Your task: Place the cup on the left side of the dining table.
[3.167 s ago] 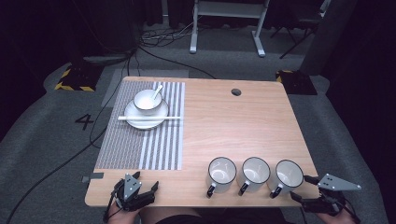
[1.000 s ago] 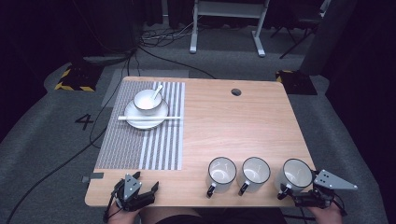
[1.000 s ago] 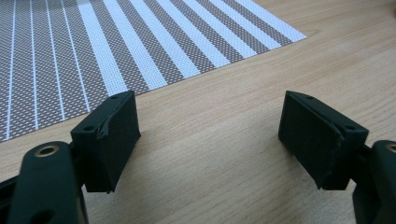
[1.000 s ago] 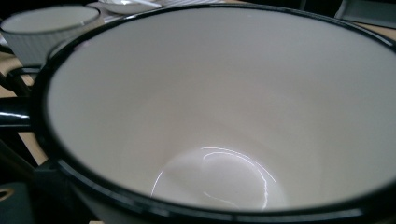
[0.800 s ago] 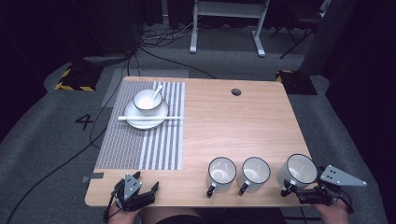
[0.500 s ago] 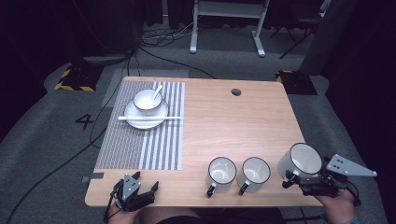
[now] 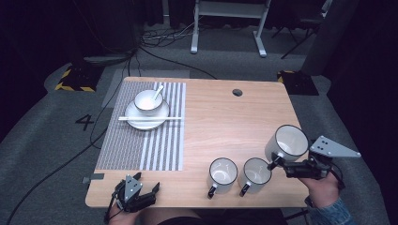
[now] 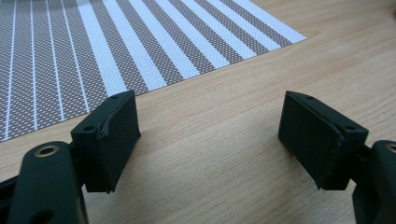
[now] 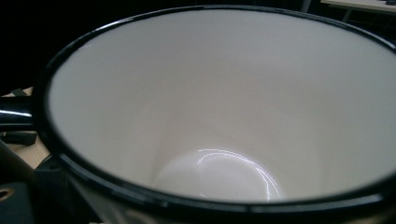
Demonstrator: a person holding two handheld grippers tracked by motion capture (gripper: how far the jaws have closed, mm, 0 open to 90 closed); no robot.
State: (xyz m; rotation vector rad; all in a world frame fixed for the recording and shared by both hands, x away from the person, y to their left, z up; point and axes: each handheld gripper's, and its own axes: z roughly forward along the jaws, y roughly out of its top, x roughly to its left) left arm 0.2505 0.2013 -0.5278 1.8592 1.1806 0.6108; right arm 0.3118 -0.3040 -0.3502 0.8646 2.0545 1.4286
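Observation:
A white mug with a black rim (image 7: 287, 143) hangs tilted above the table's right edge, and my right gripper (image 7: 280, 165) is shut on its handle. Seen from the right gripper view, the mug's empty white inside (image 9: 219, 116) faces the camera. Two more white mugs (image 7: 222, 171) (image 7: 256, 171) stand side by side near the front edge, handles toward the person. My left gripper (image 7: 137, 186) rests low at the front left of the table, open. Its black jaws stand wide apart over bare wood in the left gripper view, with nothing in the left gripper (image 8: 210, 135).
A striped placemat (image 7: 141, 140) covers the table's left part. At its far end a plate (image 7: 162, 119) carries a bowl (image 7: 149, 101) with a spoon (image 7: 157, 92), and chopsticks (image 7: 150, 118) lie across the plate. A round hole (image 7: 237, 92) sits near the wooden table's (image 7: 234, 122) far edge.
My right gripper closed on the rightmost mug's handle and lifted it off the table, up and slightly to the right. The left gripper has stayed still.

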